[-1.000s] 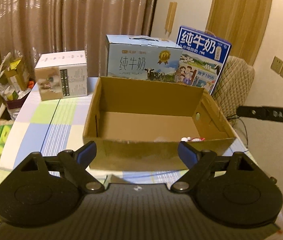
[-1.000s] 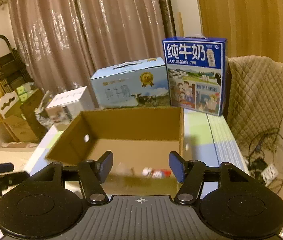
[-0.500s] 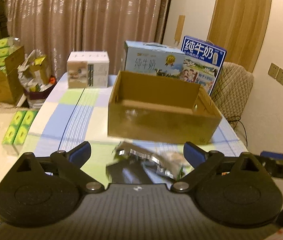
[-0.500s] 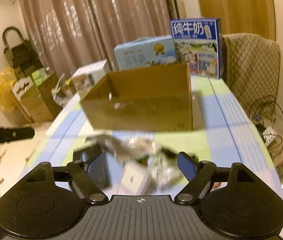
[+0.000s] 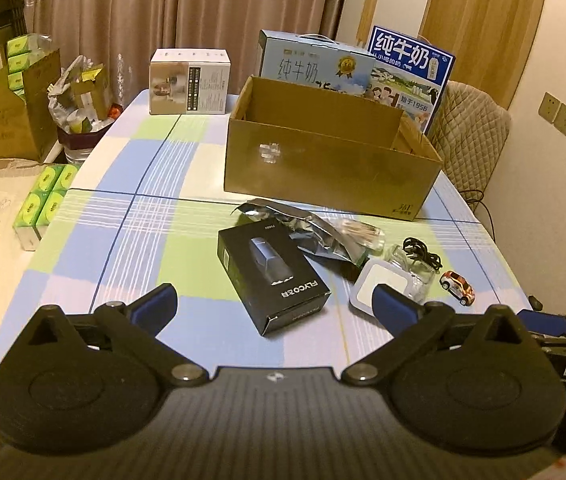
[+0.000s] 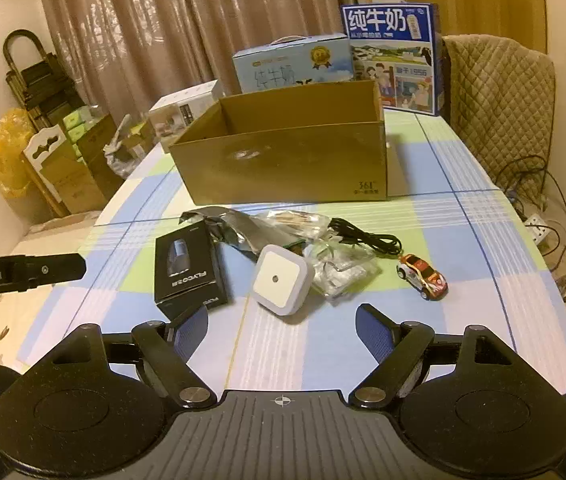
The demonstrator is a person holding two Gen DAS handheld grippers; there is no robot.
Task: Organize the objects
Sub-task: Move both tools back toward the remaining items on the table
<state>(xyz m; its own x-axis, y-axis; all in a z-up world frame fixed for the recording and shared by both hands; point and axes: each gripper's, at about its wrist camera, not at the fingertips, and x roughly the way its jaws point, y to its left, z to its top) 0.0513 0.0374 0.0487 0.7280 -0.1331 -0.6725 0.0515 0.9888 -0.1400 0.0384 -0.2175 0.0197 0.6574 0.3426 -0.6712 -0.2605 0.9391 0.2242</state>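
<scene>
A heap of small items lies on the checked tablecloth in front of an open cardboard box (image 5: 323, 176) (image 6: 283, 168). Among them are a black shaver box (image 5: 273, 272) (image 6: 189, 268), a white square night light (image 5: 375, 280) (image 6: 281, 278), a toy car (image 5: 458, 286) (image 6: 423, 276), a black cable (image 5: 423, 252) (image 6: 367, 236), a silver foil bag (image 5: 303, 224) (image 6: 239, 228) and clear plastic bags (image 6: 339, 264). My left gripper (image 5: 273, 294) hovers short of the shaver box, jaws opening, holding nothing. My right gripper (image 6: 281, 314) stands open and empty just short of the night light.
Two blue milk cartons (image 5: 315, 64) (image 5: 411, 68) and a white carton (image 5: 189, 82) stand behind the cardboard box. A quilted chair (image 6: 499, 92) is at the right, green packs (image 5: 43, 200) lie off the table's left edge. Cardboard clutter fills the left floor.
Both grippers have drawn back from over the cardboard box toward the table's near side, bringing the heap of items into view. Both pairs of jaws have spread wider.
</scene>
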